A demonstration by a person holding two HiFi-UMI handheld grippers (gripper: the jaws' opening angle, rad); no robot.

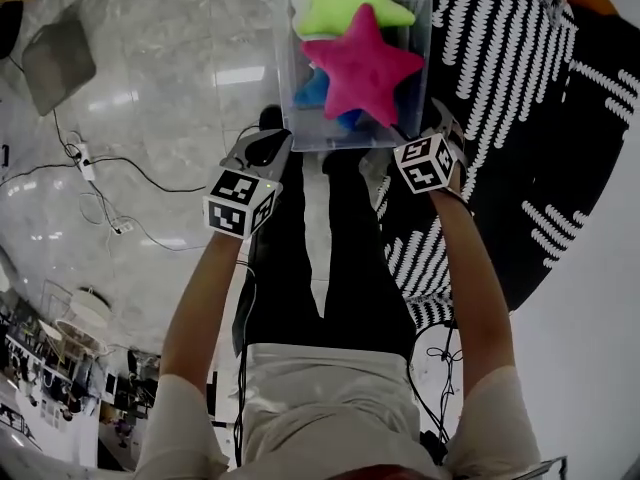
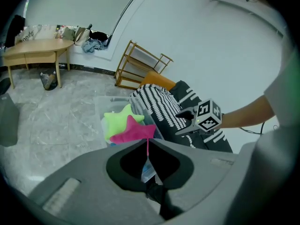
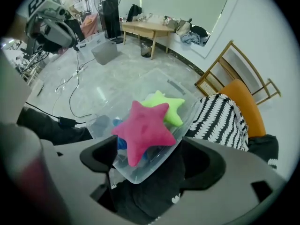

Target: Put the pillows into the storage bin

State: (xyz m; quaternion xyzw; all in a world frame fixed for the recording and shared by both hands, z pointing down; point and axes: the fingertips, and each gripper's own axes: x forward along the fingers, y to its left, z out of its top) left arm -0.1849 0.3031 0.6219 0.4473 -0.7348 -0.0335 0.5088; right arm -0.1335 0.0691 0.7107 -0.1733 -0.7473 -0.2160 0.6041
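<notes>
A clear storage bin (image 1: pixel 350 143) stands on the floor in front of my feet. In it a pink star pillow (image 1: pixel 370 68) lies on top, a green star pillow (image 1: pixel 350 3) behind it and a blue one (image 1: pixel 315 90) underneath. My left gripper (image 1: pixel 262 153) hovers at the bin's near left corner, its jaws shut and empty (image 2: pixel 147 149). My right gripper (image 1: pixel 440 133) is at the near right corner, pointing steeply down, jaws open wide (image 3: pixel 150 168) with nothing held; the pink star (image 3: pixel 147 128) and the bin's corner (image 3: pixel 140 172) show between them.
A black-and-white patterned cover (image 1: pixel 500 68) drapes over a seat right of the bin, beside an orange chair (image 3: pixel 243 102). Cables and a power strip (image 1: pixel 85 163) lie on the marble floor to the left. A wooden rack (image 2: pixel 140 64) and a table (image 2: pixel 33 50) stand by the wall.
</notes>
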